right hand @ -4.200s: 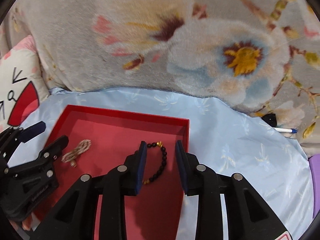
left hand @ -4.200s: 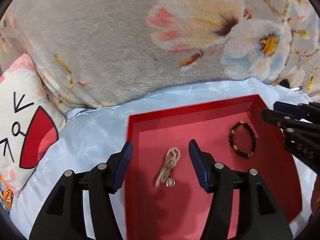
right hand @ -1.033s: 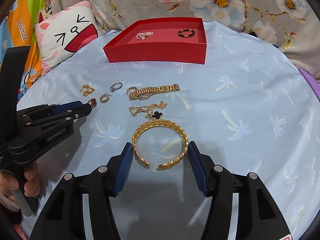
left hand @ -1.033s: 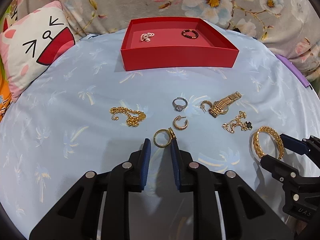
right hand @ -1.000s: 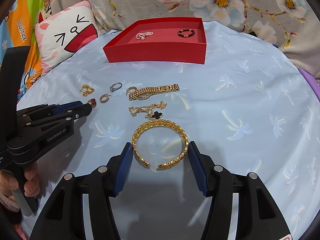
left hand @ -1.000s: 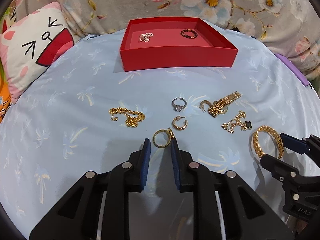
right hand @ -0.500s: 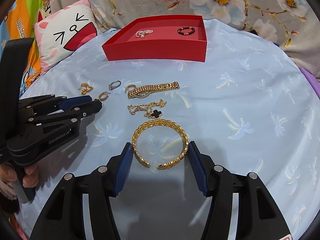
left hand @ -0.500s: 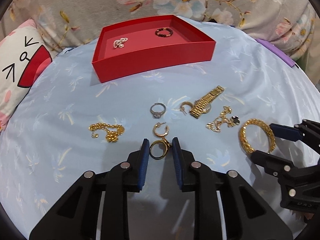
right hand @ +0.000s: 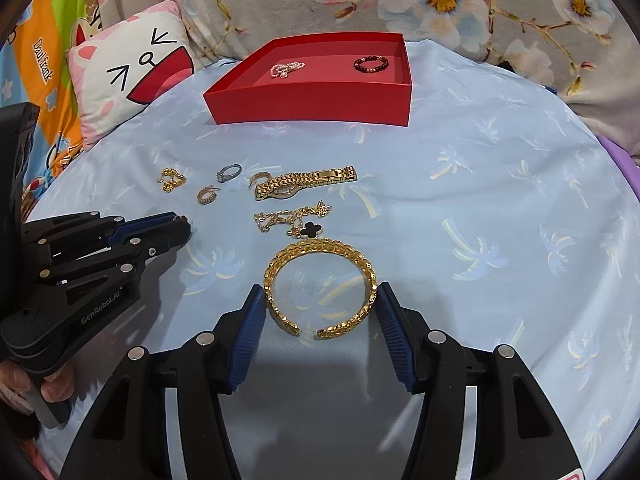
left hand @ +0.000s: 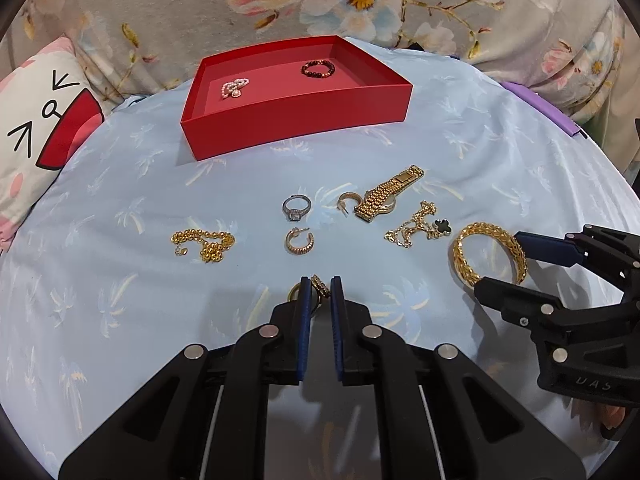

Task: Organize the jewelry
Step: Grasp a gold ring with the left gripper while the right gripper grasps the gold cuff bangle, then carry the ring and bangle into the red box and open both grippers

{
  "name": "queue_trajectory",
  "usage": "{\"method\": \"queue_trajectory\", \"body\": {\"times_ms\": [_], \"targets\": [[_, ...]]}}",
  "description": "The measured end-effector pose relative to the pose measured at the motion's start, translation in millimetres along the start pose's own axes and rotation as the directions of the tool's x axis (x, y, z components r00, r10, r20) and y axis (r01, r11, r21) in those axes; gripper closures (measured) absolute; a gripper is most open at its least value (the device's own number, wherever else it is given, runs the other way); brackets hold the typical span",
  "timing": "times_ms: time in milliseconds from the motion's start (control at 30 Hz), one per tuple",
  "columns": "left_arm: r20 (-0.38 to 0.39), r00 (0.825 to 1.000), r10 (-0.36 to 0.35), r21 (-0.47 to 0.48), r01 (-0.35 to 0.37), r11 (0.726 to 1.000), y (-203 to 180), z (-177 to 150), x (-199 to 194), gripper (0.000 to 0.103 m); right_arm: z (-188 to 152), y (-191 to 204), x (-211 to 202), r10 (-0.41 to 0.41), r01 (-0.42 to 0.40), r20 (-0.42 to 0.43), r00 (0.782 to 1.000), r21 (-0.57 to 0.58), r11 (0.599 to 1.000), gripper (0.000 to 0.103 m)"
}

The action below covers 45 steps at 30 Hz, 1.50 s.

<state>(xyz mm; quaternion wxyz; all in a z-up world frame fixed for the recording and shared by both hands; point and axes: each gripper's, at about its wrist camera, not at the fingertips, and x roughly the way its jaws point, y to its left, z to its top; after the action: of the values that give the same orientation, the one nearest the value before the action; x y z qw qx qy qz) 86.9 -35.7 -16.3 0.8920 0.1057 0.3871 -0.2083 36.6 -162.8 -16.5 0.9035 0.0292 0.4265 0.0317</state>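
Mid-sort, w/ two pieces already in the red tray (left hand: 296, 128): pearl string (left hand: 234, 87) and dark bead bracelet (left hand: 318, 69) on its floor. Rest of the jewelry spread on the blue bed cover (left hand: 120, 184) in front of the tray: bead chain (left hand: 204, 242), stone ring (left hand: 296, 206), two hoop earrings (left hand: 299, 241), gold watch (left hand: 388, 196), clover necklace (left hand: 420, 228). Left gripper (left hand: 318, 282) nearly closed, narrow gap only, nipping a gold ring (left hand: 316, 286) well in front of the tray; ring mostly hidden by the blue pads, so firmness of hold hard to judge. Right gripper (right hand: 320, 312) spread wide, pads either side of the gold cuff bangle (right hand: 320, 280), just beside it, prob. not yet squeezing. Step in hand: pick-up of both pieces. Next, likely: close right on the bangle w/o tipping it, lift both, carry fwd over the tray wall, drop beside the bracelet. Risk: small ring slipping out during lift.
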Motion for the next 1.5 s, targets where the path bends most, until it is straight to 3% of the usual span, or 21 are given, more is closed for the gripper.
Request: {"method": "queue_trajectory", "body": {"times_ms": [267,400,533,667,833,1033,1267,1500], "targets": [[0.039,0.999,-0.013,-0.022,0.014,1.0,5.1,2.3,-20.9,0.094,1.8,-0.9,-7.4,0.018,-0.018,0.012,1.0,0.002,1.0,0.048],[0.067,0.998,-0.008,-0.023,0.009,1.0,12.7,22.6,-36.2,0.094,11.4,-4.1,-18.5,0.057,-0.057,0.019,0.998,0.017,0.998,0.048],[0.108,0.994,0.021,-0.02,-0.019,1.0,25.7,58.0,-47.7,0.094,42.7,-9.7,-28.2,0.047,-0.047,0.044,0.998,-0.005,0.999,0.048],[0.139,0.989,0.041,-0.036,-0.037,0.999,41.8,102.0,-45.6,0.094,99.5,-23.5,-31.6,0.02,-0.021,0.112,0.994,0.006,1.0,0.048],[0.135,0.989,0.063,-0.078,-0.053,0.996,62.7,155.9,-12.5,0.094,178.6,-42.1,-4.0,0.032,-0.039,0.128,0.991,0.049,0.998,0.048],[0.081,0.992,0.099,-0.105,-0.09,0.99,81.9,194.4,53.7,0.094,233.6,-53.0,65.1,0.019,-0.023,0.053,0.998,0.081,0.996,0.048],[-0.002,0.992,0.126,-0.113,-0.125,0.986,97.1,209.4,116.1,0.094,249.2,-48.9,132.5,-0.037,0.038,-0.015,0.999,0.06,0.997,0.048],[-0.04,0.987,0.153,-0.091,-0.156,0.984,99.5,209.6,143.7,0.093,256.7,-43.4,156.2,-0.057,0.058,-0.026,0.998,0.016,0.998,0.047]]}}
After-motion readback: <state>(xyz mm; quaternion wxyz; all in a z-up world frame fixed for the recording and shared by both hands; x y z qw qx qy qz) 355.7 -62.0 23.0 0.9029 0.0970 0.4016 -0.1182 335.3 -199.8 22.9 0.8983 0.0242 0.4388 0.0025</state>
